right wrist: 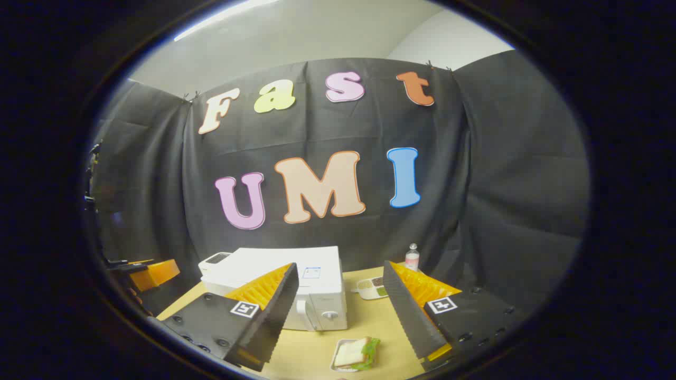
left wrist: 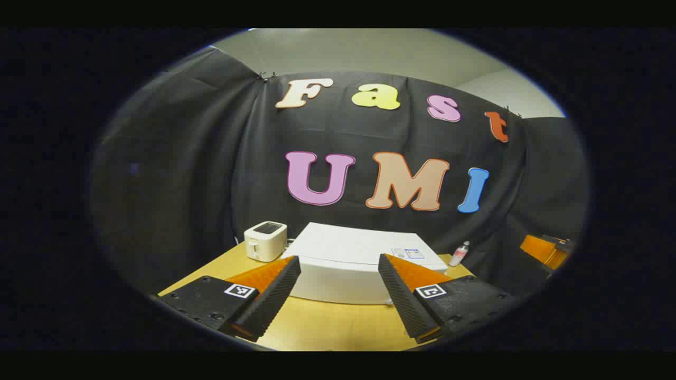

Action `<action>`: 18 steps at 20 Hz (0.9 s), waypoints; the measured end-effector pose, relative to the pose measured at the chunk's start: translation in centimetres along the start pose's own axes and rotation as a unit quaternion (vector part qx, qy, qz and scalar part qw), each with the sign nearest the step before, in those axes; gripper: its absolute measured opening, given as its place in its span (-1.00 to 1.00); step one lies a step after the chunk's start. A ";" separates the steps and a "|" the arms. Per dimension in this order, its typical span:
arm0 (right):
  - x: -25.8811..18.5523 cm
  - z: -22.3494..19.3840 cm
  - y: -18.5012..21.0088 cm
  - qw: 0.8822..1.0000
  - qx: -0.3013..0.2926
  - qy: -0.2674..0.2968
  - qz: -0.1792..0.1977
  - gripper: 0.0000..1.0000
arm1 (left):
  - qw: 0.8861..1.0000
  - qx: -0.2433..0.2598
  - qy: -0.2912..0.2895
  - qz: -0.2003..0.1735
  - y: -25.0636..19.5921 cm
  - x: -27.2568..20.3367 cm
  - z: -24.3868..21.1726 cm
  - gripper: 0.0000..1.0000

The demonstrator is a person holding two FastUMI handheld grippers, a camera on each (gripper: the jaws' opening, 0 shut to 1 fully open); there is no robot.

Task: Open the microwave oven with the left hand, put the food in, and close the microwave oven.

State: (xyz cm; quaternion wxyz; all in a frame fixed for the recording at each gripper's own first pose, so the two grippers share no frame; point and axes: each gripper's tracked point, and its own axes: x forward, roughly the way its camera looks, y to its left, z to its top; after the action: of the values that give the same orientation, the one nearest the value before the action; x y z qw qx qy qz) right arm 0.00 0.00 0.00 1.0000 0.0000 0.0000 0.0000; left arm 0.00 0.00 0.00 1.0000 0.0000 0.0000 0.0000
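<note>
On the table (left wrist: 338, 327), a smooth pale-wood top, you are facing the booth's black cloth wall, which is hanging in loose folds below a plain light ceiling.

The microwave (left wrist: 359, 264) is sitting toward the back of the table, a white box with a flat top and a small label near one top corner. In the right gripper view the microwave (right wrist: 296, 279) is showing its front right corner, with a round knob and a white handle; the door is lying flush, closed. A white toaster (left wrist: 265, 240) is standing just beside the microwave on its left, near the wall. A small clear bottle (right wrist: 412, 257) with a white cap is standing upright by the wall to the microwave's right.

The food, a sandwich (right wrist: 356, 352) of white bread with green lettuce showing at its edge, is lying in a shallow white tray (right wrist: 335, 363) on the table in front of the microwave, near its right corner. A second white tray (right wrist: 371, 287) with divided compartments is resting to the right of the microwave; what it is holding is too small to tell.

You are holding the left gripper (left wrist: 339, 290) above the table in front of the microwave, jaws spread wide and grasping nothing. The right gripper (right wrist: 340, 311) is hovering above the sandwich, jaws likewise released. Both sets of fingers have ridged inner faces.
</note>
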 end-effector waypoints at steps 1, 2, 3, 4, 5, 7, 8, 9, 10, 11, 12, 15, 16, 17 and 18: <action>0.2 0.0 -0.1 1.000 -0.002 0.002 0.005 0.83 | 1.000 0.000 -0.001 0.001 -0.2 0.2 0.0 0.89; 0.5 0.4 -0.3 1.000 -0.008 -0.001 0.008 0.83 | 1.000 0.001 -0.002 0.001 -0.3 0.5 0.2 0.90; 0.8 0.7 -0.7 1.000 -0.015 -0.004 0.007 0.83 | 1.000 0.003 -0.002 0.000 -0.4 0.8 0.1 0.90; 0.9 0.8 -1.2 1.000 -0.023 -0.004 0.005 0.83 | 1.000 0.007 -0.002 -0.001 -0.6 1.0 0.1 0.90; 1.2 1.0 -1.5 1.000 -0.027 -0.005 0.004 0.83 | 1.000 0.010 -0.002 0.001 -0.6 1.2 0.1 0.91; 1.6 1.4 -1.7 1.000 -0.030 -0.009 0.003 0.83 | 1.000 0.013 -0.005 0.000 -0.6 1.6 0.4 0.90; 1.9 1.5 -1.9 1.000 -0.029 -0.011 0.001 0.83 | 1.000 0.012 -0.009 -0.004 -0.9 1.7 0.5 0.90; 2.2 1.7 -2.0 1.000 -0.028 -0.012 0.001 0.83 | 1.000 0.011 -0.012 -0.006 -1.1 2.0 0.7 0.90; 2.4 1.7 -2.0 1.000 -0.027 -0.012 0.001 0.83 | 1.000 0.012 -0.013 -0.006 -1.1 2.3 0.7 0.82; 2.5 1.8 -2.2 1.000 -0.025 -0.013 0.000 0.83 | 1.000 0.013 -0.013 -0.005 -1.2 2.5 0.7 0.91; 2.7 1.8 -2.3 1.000 -0.024 -0.013 0.000 0.83 | 1.000 0.014 -0.012 -0.005 -1.2 2.6 0.7 0.90; 3.1 1.8 -2.5 1.000 -0.024 -0.011 0.000 0.83 | 1.000 0.018 -0.012 0.000 -1.3 2.9 0.7 0.90; 3.1 1.5 -2.4 1.000 -0.025 -0.009 0.001 0.83 | 1.000 0.018 -0.011 0.002 -1.3 3.0 0.7 0.90; 3.1 1.4 -2.4 1.000 -0.026 -0.007 0.003 0.83 | 1.000 0.018 -0.010 0.005 -1.2 3.0 0.7 0.90; 3.1 1.1 -2.4 1.000 -0.027 -0.004 0.004 0.83 | 1.000 0.018 -0.009 0.005 -1.2 3.0 0.5 0.90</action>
State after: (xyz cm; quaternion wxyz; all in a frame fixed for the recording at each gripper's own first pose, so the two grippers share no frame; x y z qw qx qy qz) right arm 3.11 -2.37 1.11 0.9996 -0.0272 -0.0042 0.0039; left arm 2.99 -1.22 0.55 0.9998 0.0183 -0.0089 0.0055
